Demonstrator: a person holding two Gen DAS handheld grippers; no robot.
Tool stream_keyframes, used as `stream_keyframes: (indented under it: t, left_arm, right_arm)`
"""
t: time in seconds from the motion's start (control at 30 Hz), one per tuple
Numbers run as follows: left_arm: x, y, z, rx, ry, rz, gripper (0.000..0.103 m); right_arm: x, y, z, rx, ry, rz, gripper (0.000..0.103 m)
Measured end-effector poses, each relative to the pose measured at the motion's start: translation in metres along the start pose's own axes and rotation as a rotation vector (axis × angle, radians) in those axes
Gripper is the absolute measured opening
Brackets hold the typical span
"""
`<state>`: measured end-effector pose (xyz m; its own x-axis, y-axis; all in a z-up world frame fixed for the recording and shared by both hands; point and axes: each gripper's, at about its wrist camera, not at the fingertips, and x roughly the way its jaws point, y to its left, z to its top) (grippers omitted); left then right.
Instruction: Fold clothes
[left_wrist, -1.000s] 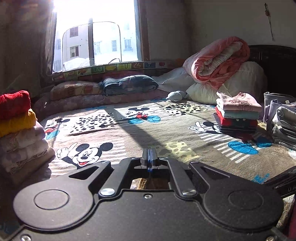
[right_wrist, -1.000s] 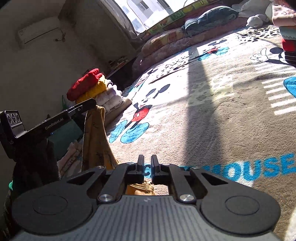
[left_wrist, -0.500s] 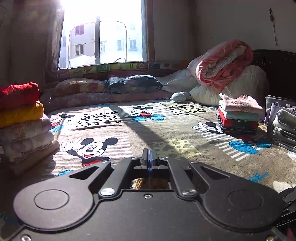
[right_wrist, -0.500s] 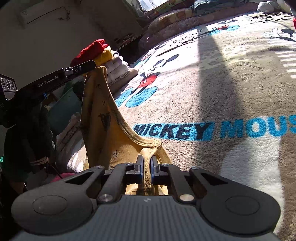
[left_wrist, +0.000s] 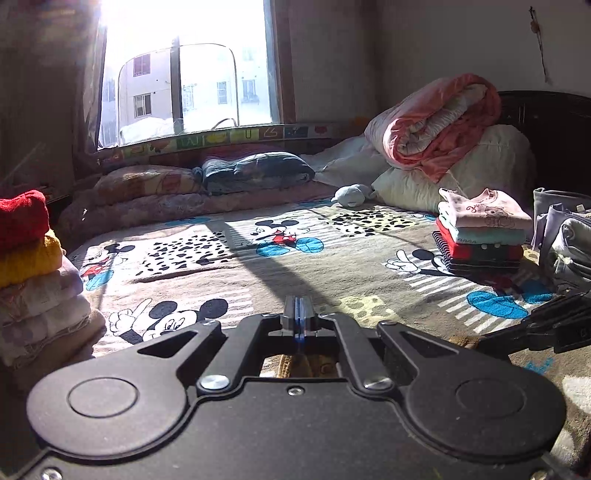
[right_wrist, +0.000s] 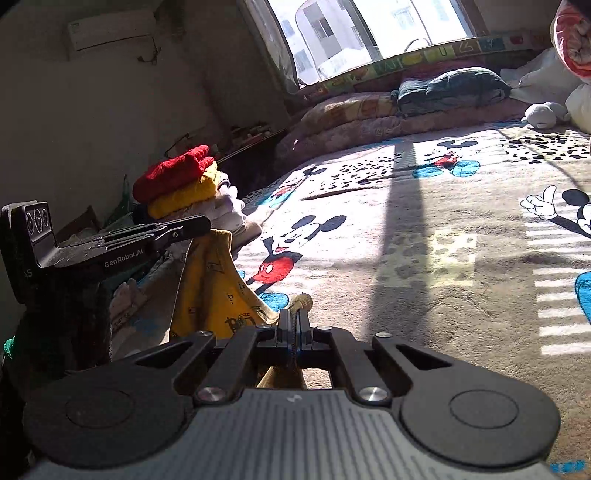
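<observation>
Right wrist view: yellow garment (right_wrist: 218, 295) hangs between both closed grippers

Sunlit window (left_wrist: 184, 81) above a bed (left_wrist: 295, 266) under cartoon-mouse blanket, dark headboard (left_wrist: 546, 122), plain walls.

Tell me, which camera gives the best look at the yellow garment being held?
The right wrist view. There the yellow garment hangs in plain sight between the left claw and the right claw, both shut on it. The left wrist view shows only a scrap of it behind the left claw's closed fingers.
</observation>
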<state>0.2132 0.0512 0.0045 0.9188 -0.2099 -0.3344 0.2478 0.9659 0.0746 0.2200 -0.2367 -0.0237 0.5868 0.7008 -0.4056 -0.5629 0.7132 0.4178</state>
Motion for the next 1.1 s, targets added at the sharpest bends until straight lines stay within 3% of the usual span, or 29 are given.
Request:
stream_keyframes:
  t: [0.3,0.57,0.8,1.1]
  left_arm:
    - [0.082,0.020,0.004,0.045,0.073,0.042,0.000]
    - [0.151,0.042,0.009,0.047,0.130,0.077,0.000]
    - [0.205,0.057,0.002,0.045,0.197,0.096,0.000]
    - [0.262,0.063,-0.016,0.008,0.329,0.090,0.000]
  right_arm:
    - [0.051,-0.050,0.069,-0.087,0.012,-0.115,0.004]
    - [0.113,-0.092,0.114,-0.162,0.083,-0.200,0.004]
    - [0.163,-0.117,0.129,-0.218,0.169,-0.250,0.004]
    - [0.214,-0.155,0.122,-0.120,0.249,-0.313,0.004]
